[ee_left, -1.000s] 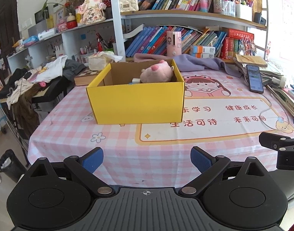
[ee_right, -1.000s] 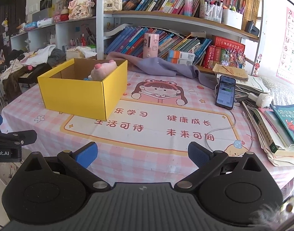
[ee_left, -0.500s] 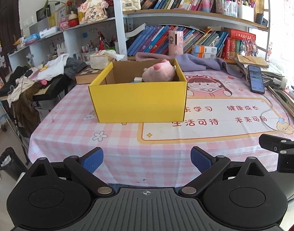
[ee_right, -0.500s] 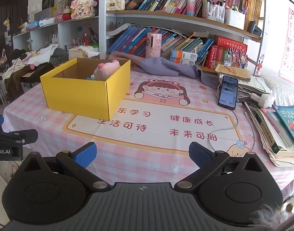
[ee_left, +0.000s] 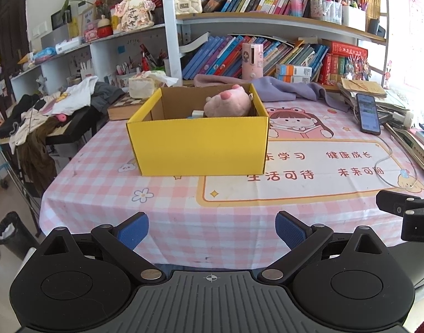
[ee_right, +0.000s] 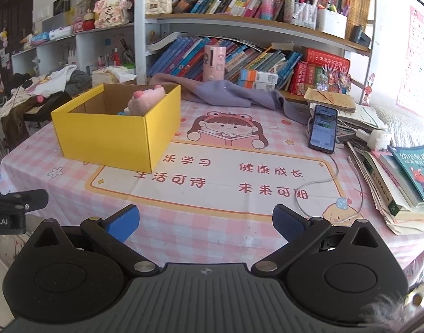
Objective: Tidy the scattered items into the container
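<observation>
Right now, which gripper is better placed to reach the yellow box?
Left gripper: the yellow cardboard box sits straight ahead of its open jaws. From the right gripper, the box lies off left.

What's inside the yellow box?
A pink plush toy sits in the yellow box, poking above its rim. Beside it peeks something small, white and blue, too hidden to name. The box's walls cover the floor, so anything lower down cannot be seen.

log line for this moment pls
left gripper: open, empty | right gripper: open, empty | pink plush: inside yellow box | phone: on table
</observation>
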Action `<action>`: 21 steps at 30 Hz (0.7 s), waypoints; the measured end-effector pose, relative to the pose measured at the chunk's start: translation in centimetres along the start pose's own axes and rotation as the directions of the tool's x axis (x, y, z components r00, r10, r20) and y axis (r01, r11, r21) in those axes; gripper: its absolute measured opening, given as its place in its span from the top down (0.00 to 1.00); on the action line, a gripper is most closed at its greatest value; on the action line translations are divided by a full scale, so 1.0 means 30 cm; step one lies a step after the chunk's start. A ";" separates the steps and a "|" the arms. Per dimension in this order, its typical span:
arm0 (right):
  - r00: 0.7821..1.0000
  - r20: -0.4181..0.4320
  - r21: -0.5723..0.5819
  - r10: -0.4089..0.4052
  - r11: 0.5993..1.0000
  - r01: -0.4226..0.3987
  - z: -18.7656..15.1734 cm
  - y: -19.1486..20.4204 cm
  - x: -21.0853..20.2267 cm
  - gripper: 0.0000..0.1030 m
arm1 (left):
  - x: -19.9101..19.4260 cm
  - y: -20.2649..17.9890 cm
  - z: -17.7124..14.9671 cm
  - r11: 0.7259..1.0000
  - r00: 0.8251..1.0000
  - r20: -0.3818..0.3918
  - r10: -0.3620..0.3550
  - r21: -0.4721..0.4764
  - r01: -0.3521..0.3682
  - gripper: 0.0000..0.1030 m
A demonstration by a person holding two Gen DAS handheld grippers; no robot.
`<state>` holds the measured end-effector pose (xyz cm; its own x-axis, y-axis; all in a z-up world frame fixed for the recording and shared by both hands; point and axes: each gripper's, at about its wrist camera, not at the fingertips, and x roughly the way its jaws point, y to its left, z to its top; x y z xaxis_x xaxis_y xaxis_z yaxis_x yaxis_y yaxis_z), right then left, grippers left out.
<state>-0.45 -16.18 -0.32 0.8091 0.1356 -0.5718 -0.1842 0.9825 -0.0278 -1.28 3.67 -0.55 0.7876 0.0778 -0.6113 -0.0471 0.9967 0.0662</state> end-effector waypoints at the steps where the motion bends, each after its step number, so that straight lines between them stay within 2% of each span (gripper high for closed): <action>1: 1.000 -0.002 0.003 -0.002 1.000 0.002 0.000 -0.002 0.002 0.00 | 0.001 -0.001 0.001 1.000 1.000 0.000 -0.002 0.003 0.002 0.03; 21: 1.000 -0.008 -0.006 -0.012 1.000 0.012 0.001 0.007 0.009 0.00 | 0.024 -0.010 0.000 1.000 1.000 -0.018 -0.017 0.016 0.017 0.03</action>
<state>-0.25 -15.94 -0.45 0.8066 0.1228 -0.5782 -0.1783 0.9832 -0.0399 -0.69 3.44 -1.02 0.7771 0.0611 -0.6265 -0.0236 0.9974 0.0680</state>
